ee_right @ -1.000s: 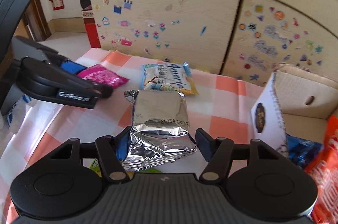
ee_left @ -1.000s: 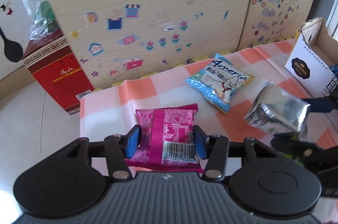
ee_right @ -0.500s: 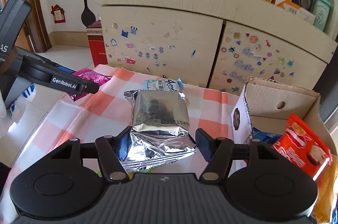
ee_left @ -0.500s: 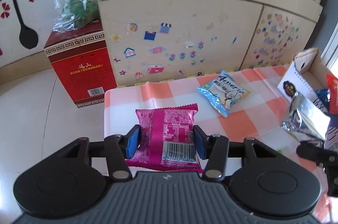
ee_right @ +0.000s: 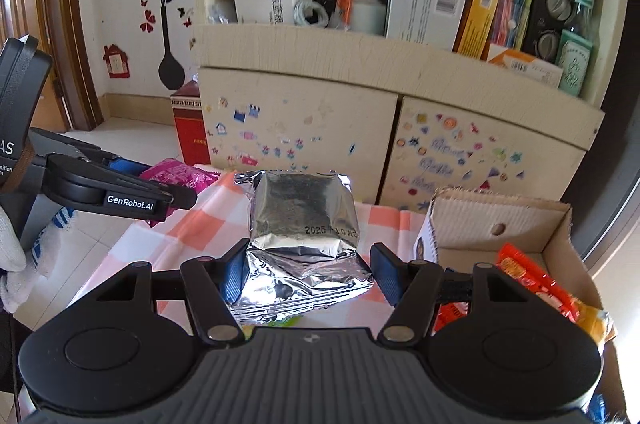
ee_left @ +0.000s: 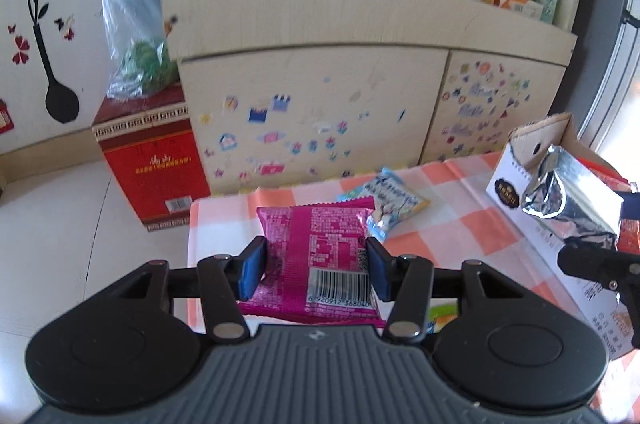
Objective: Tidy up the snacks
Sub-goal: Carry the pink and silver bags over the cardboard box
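We are seeing both packets riding higher than a second ago, with the shelf clutter above the stickered cabinet point(ee_left: 320, 120) now coming into view. The checkered tablecloth point(ee_left: 452, 208) is lying below, a blue snack bag point(ee_left: 390, 196) resting on it. Our left gripper point(ee_left: 316, 266) is clamping the pink snack packet point(ee_left: 320, 252), barcode facing us. Our right gripper point(ee_right: 308, 274) is pinching the crinkled silver foil packet point(ee_right: 304, 232), just beside the cardboard box point(ee_right: 500, 220) holding the orange snack bag point(ee_right: 532, 288).
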Motion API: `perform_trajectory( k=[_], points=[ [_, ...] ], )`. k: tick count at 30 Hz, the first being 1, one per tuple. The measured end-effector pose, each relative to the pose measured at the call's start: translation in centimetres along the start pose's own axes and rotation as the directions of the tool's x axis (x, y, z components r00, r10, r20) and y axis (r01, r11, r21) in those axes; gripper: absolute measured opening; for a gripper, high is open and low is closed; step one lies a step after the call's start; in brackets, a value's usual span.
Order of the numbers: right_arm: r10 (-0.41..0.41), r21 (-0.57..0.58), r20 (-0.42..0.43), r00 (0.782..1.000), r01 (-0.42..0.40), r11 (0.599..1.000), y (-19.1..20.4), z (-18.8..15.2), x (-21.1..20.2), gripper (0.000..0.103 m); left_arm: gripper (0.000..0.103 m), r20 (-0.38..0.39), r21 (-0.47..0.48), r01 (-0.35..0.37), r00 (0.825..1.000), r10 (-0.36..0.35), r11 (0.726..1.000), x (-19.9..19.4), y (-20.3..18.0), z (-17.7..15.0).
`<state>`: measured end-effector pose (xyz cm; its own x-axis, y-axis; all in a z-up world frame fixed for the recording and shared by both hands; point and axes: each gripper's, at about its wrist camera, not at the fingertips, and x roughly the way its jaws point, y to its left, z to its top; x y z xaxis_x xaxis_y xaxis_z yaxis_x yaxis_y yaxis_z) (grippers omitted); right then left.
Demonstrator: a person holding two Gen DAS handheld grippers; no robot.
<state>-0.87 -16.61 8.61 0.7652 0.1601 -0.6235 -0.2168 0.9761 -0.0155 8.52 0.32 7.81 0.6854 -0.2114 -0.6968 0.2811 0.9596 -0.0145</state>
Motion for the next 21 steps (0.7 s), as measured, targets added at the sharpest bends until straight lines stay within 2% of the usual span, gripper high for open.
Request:
perform_trajectory(
  k=[4, 12, 21],
  points=[
    [-0.010, 0.002, 0.007, 1.000, 0.010, 1.000, -0.6, 0.1, -0.3, 0.070, 0.051, 0.018, -0.014, 0.019, 1.000, -0.019, 1.000, -0.1, -0.8, 0.7],
    [-0.058, 0.041, 0.043, 0.997, 0.056, 0.998, -2.7, 0.7, -1.9, 0.070, 0.051, 0.048, 0.017, 0.073, 0.996, -0.074, 0.997, -0.2, -4.0, 1.4],
    [-0.131, 0.096, 0.056, 0.990, 0.125, 0.987, -5.6, 0.7, -3.5, 0.070, 0.052, 0.085, 0.049, 0.147, 0.985, -0.151, 0.988, -0.9, -8.1, 2.1]
  ],
)
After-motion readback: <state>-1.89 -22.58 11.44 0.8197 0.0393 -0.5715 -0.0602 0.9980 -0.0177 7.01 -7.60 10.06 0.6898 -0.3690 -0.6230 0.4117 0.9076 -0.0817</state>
